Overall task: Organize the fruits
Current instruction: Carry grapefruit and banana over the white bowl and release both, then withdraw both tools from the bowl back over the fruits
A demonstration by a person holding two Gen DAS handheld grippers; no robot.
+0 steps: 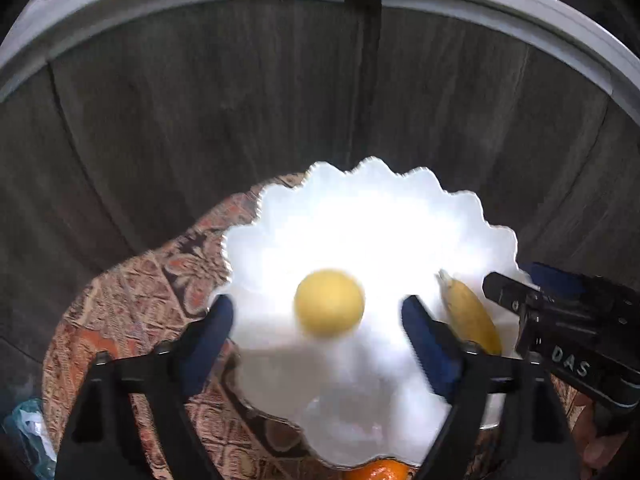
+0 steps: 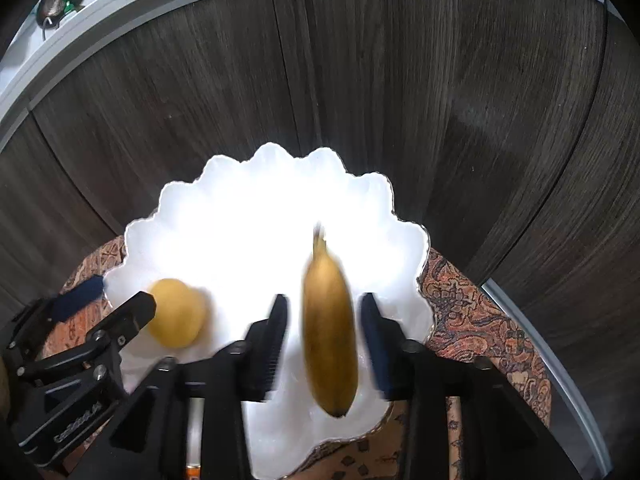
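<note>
A lemon (image 1: 329,303) and a banana (image 2: 330,332) lie blurred on the white scalloped plate (image 1: 376,208), each between the spread jaws of the left gripper (image 1: 318,320) and right gripper (image 2: 324,336), pads clear. Judged nearly done. Only the left view shows an orange (image 1: 378,472) at the plate's near rim, off it.

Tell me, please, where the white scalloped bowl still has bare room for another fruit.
The bowl's far half, beyond the lemon and banana, is bare. The near side is crowded by both fruits and both hand-held grippers.
</note>
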